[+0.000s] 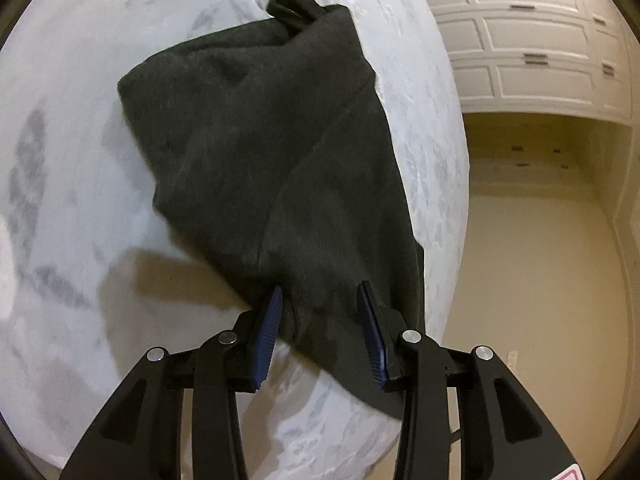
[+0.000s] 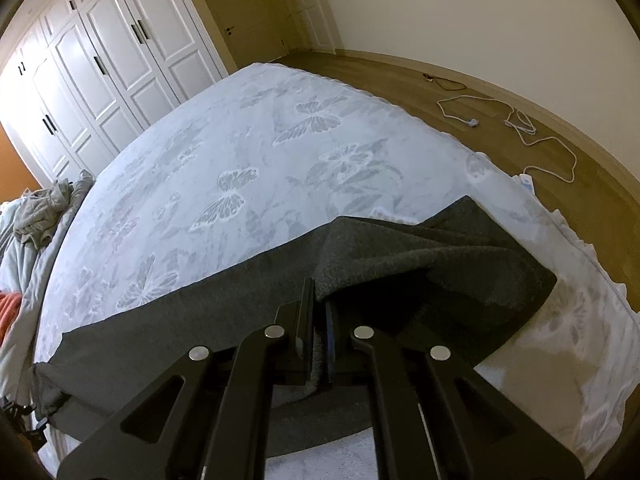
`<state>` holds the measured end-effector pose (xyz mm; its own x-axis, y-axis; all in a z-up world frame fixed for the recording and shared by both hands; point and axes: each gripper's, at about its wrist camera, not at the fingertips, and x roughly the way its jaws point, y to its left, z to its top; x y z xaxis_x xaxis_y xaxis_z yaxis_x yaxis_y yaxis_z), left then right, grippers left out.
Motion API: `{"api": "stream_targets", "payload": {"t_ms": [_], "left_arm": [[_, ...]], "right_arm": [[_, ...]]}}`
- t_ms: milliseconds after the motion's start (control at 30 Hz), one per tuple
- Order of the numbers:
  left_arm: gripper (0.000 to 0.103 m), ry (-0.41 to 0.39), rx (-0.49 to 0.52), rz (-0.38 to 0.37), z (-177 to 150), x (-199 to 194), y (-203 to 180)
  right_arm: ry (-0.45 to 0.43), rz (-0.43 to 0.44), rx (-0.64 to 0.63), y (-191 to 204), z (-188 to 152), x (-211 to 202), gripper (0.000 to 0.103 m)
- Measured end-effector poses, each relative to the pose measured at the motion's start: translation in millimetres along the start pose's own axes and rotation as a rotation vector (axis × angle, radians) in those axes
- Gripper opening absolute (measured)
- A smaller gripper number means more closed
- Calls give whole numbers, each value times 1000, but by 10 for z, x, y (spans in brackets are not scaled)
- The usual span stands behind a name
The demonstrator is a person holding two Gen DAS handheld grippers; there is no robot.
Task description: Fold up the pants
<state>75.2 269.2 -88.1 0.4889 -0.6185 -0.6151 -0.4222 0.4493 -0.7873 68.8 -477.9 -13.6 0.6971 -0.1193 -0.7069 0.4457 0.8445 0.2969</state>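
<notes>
Dark grey pants lie partly folded on a white bed with a butterfly pattern, near the bed's right edge. A drawstring shows at the pants' far end. My left gripper is open, its blue pads on either side of the pants' near hem without pinching it. In the right wrist view the pants stretch across the bed. My right gripper is shut on a raised fold of the pants' edge.
White wardrobe doors stand beyond the bed. A wooden floor with white cables lies to the right. Crumpled bedding and clothes pile at the bed's left side. Cabinet doors show in the left wrist view.
</notes>
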Motion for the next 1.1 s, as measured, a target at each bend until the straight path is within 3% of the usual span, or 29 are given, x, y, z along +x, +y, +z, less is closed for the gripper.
{"api": "stream_targets", "payload": {"t_ms": [167,200,233,300,367,433,500,533,567,600,667,800,933,1000,1033,1100], "left_arm": [[34,-7,-50,26,79,133,62],[31,-13,-48,24,98,137,55],[14,-20,-43,11,113,134,43],[1,-42,-38,-42,140,76,-21],[1,-73,-4,-159,152,-155,-144],[1,-127,75,-229,129,-447,-307],[1,-184,167,-169,112,-667,-366],[1,-197,177,-83,133,-635,-306],[1,-186,120,29,175,-523,-141],[1,-138,54,67,193,-386,28],[1,-79,17,81,168,-240,138],[1,-109,142,163,103,-239,-55],[2,-103,139,191,184,-184,-60],[2,-101,134,202,234,-177,-21],[2,-103,127,203,255,-94,-64],[2,-110,130,207,209,-123,-9]], "right_arm": [[2,-3,3,-9,3,9,4],[2,-4,2,-5,4,9,4],[2,-4,0,-4,2,8,4],[2,-7,-2,-3,2,12,4],[-4,-7,-3,-10,11,3,4],[-47,-6,-8,-16,51,-100,4],[-102,38,17,-73,116,-270,4],[-108,50,39,-127,140,-296,4],[-80,36,54,-198,139,-224,4],[-42,20,61,-251,113,-124,4],[45,1,68,-340,13,104,4],[90,18,110,-473,-43,212,10],[91,68,213,-647,4,252,37],[87,82,243,-688,34,301,30],[83,94,233,-674,75,307,3],[3,112,180,-572,204,117,2]]}}
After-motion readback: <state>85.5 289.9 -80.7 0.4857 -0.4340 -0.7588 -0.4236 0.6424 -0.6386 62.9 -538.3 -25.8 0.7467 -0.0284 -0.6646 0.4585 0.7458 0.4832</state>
